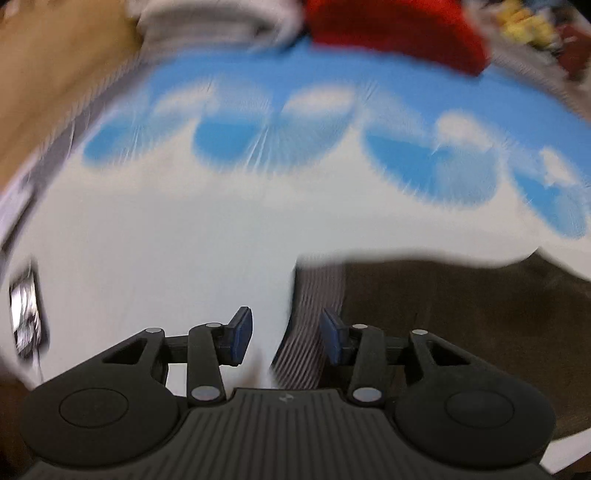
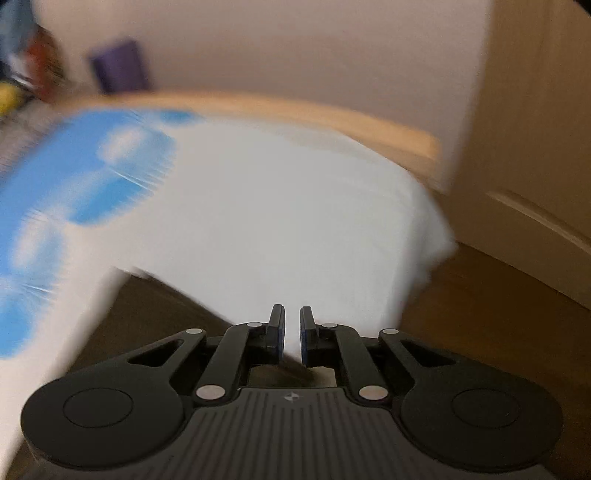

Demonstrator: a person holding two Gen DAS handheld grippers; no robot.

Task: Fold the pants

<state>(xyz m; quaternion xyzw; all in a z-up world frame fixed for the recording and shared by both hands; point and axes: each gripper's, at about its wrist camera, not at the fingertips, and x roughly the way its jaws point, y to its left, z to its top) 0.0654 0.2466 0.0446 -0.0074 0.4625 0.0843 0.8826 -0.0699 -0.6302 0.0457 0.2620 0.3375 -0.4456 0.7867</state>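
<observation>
Covering most of both views, a white bed sheet printed with blue cloud shapes is recorded, motion-blurred. Brown pants are laid on it at the lower right of the left wrist view, a ribbed band at their left edge; in the right wrist view they appear as a brown area. A red garment and a grey folded pile are noted beyond. The left gripper is seen with fingers spread, nothing pinched. The right gripper shows fingers nearly pressed together, a narrow gap left empty.
</observation>
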